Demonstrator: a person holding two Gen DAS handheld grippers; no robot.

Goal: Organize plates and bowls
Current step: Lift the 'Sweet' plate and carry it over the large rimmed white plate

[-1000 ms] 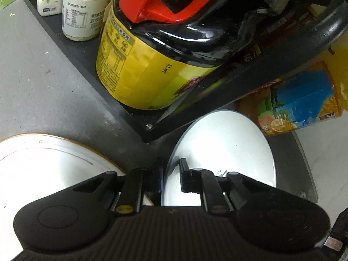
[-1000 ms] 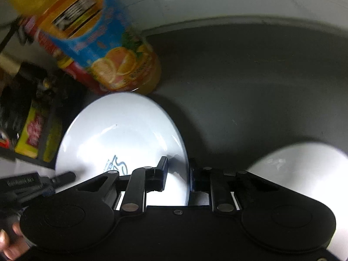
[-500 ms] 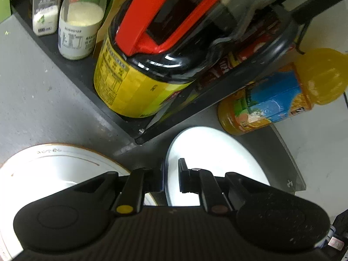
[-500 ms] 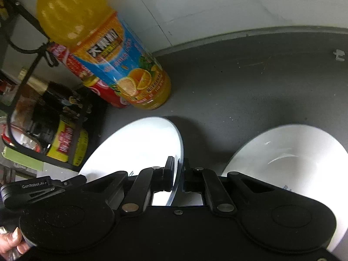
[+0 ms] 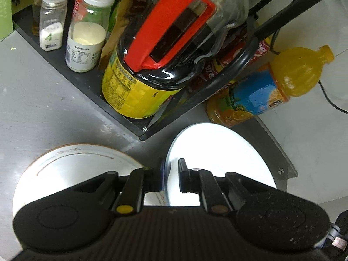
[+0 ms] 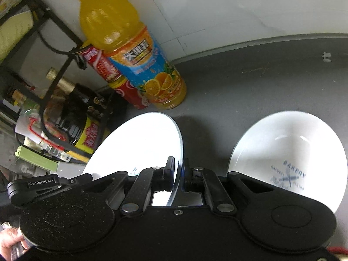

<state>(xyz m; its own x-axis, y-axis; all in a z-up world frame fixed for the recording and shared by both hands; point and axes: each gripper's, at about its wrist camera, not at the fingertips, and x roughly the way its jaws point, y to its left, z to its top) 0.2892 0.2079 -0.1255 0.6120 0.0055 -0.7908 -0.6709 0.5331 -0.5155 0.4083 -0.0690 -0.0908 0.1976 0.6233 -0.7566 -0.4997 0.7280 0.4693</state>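
Plain white round plate held tilted on edge above the grey surface. White gold-rimmed plate lies flat on one side; white "BAKERY"-printed bowl sits upright on the other.

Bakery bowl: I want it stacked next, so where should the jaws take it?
By its near rim, from above, one jaw inside, one outside. The bowl sits upright and open on the counter; its thin wall looks the only part narrow enough.

Rack and juice bottle block ahead — counter rightward free.
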